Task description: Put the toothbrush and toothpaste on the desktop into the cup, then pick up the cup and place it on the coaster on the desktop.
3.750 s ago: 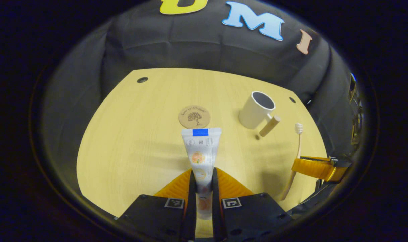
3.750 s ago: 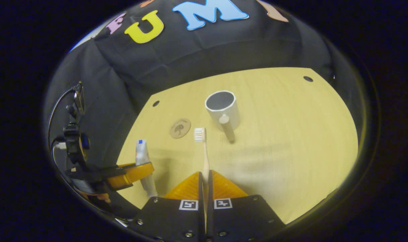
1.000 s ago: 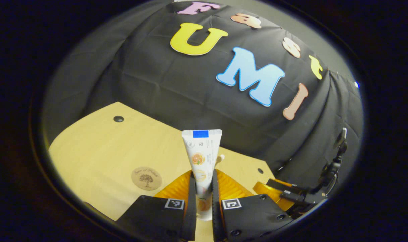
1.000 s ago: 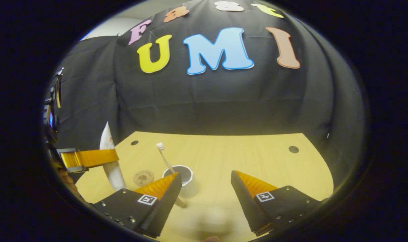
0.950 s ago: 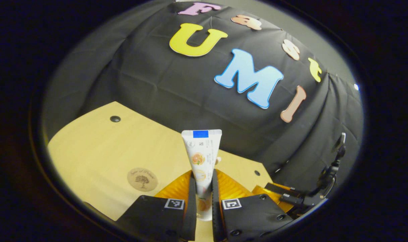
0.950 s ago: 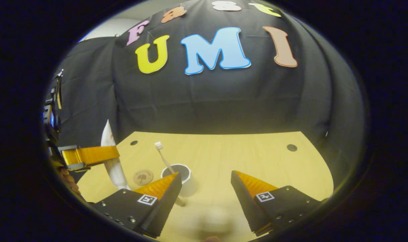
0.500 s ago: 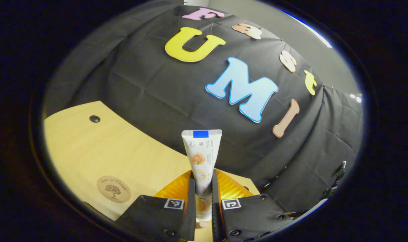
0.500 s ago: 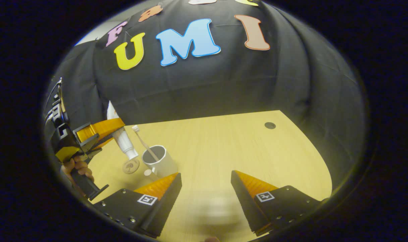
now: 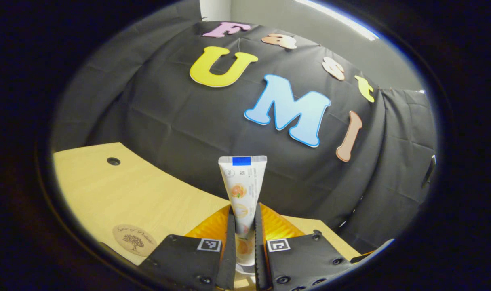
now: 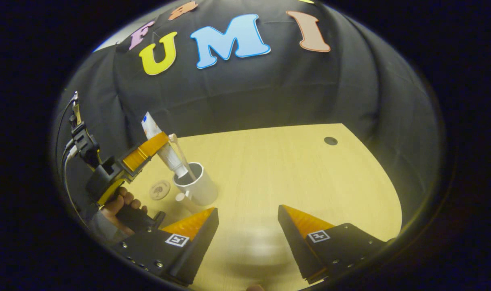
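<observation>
Left gripper [image 9: 243, 242] clamping toothpaste tube [image 9: 242, 190]; tube tilting, cap end entering white cup [image 10: 197, 186] beside toothbrush [image 10: 182, 155]. Right gripper [image 10: 247, 220] hanging apart, holding nothing.

The light is dim and warm, the table [image 10: 293, 169] bends strongly at the edges, and its near part looks blurred.

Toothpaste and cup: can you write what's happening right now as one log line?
left claw: shut on toothpaste, cap end at cup mouth | toothbrush: in cup | right claw: open, holding nothing | cup: beside coaster, not on it
</observation>
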